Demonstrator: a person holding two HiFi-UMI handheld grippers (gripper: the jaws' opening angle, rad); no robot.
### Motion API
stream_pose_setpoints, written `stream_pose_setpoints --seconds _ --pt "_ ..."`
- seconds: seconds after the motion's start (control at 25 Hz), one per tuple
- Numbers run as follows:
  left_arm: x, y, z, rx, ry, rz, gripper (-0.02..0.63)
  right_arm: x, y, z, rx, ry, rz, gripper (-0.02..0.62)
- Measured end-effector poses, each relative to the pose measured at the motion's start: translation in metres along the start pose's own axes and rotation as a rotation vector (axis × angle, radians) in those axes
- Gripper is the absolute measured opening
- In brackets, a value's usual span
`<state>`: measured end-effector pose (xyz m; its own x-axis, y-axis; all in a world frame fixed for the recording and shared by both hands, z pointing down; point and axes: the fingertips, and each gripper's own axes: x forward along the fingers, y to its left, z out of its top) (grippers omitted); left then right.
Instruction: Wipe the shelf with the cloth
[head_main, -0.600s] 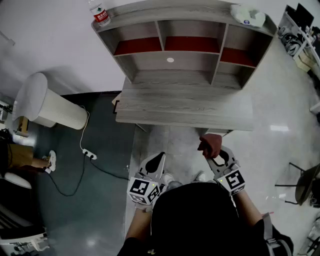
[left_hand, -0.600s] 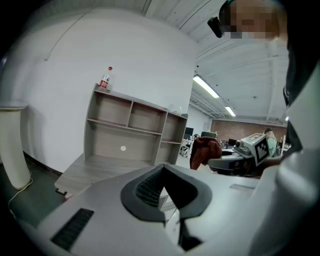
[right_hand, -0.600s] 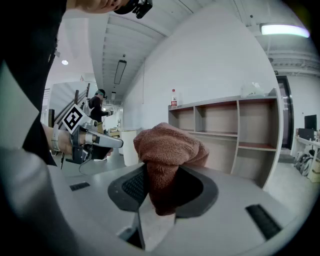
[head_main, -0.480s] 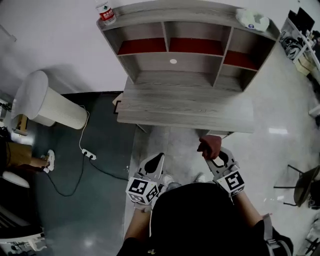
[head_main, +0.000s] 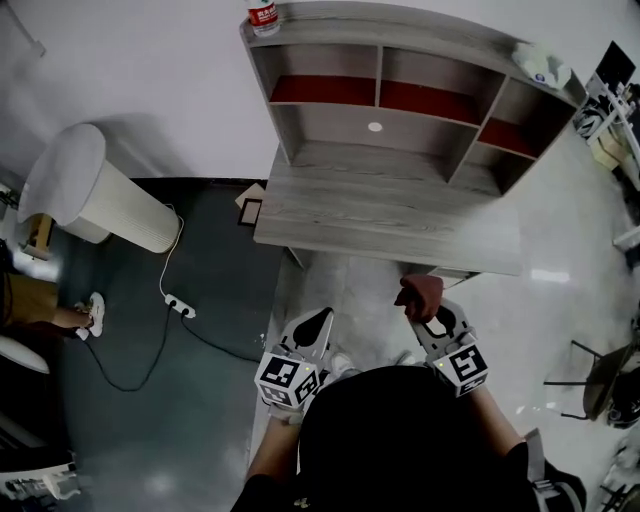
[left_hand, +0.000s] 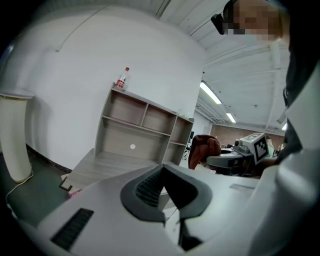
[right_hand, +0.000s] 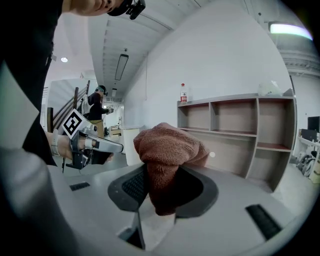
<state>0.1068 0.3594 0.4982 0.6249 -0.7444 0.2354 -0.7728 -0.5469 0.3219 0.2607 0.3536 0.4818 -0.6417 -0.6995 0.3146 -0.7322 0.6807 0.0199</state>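
Note:
A grey wooden desk (head_main: 390, 215) carries a shelf unit (head_main: 375, 150) with open compartments and red back panels, at the top of the head view. I stand a step back from the desk's front edge. My right gripper (head_main: 428, 312) is shut on a bunched reddish-brown cloth (head_main: 421, 293), which bulges over the jaws in the right gripper view (right_hand: 167, 150). My left gripper (head_main: 318, 321) hangs beside it on the left, jaws together with nothing between them (left_hand: 163, 170). Both grippers are over the floor, short of the desk.
A water bottle (head_main: 263, 14) stands on the shelf top at the left and a white bundle (head_main: 542, 62) lies at its right end. A white cylindrical bin (head_main: 95, 195) and a power strip with cable (head_main: 180, 305) are on the floor to the left. A chair (head_main: 600, 370) stands to the right.
The head view has swung left, so the desk and shelf now sit further right in the picture. Both grippers stay about where they were, the cloth still in the right one.

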Motion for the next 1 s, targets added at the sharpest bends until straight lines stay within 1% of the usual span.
stream_pose_setpoints --seconds 0.12,0.28,0.44,0.6,0.8,1.0 --pt "-0.021 0.027 -0.006 -0.012 0.009 0.011 0.008 0.025 0.019 0.006 0.014 -0.001 0.000 0.109" --pt "-0.046 0.060 -0.019 -0.033 0.028 0.048 0.008 0.054 0.039 0.002 0.025 0.013 0.009 0.112" --pt "-0.060 0.092 -0.024 -0.063 0.025 0.095 0.008 0.087 0.045 -0.002 0.027 0.035 0.028 0.115" --pt "-0.053 0.128 -0.019 -0.076 0.024 0.136 0.008 0.135 0.034 0.010 0.096 0.023 0.042 0.118" --pt "-0.028 0.179 0.009 -0.060 0.019 0.180 0.008 0.205 0.012 0.021 0.070 0.029 0.100 0.118" --pt "0.003 0.242 0.049 -0.053 0.017 0.232 0.008 0.285 -0.026 0.058 0.074 -0.012 0.128 0.118"
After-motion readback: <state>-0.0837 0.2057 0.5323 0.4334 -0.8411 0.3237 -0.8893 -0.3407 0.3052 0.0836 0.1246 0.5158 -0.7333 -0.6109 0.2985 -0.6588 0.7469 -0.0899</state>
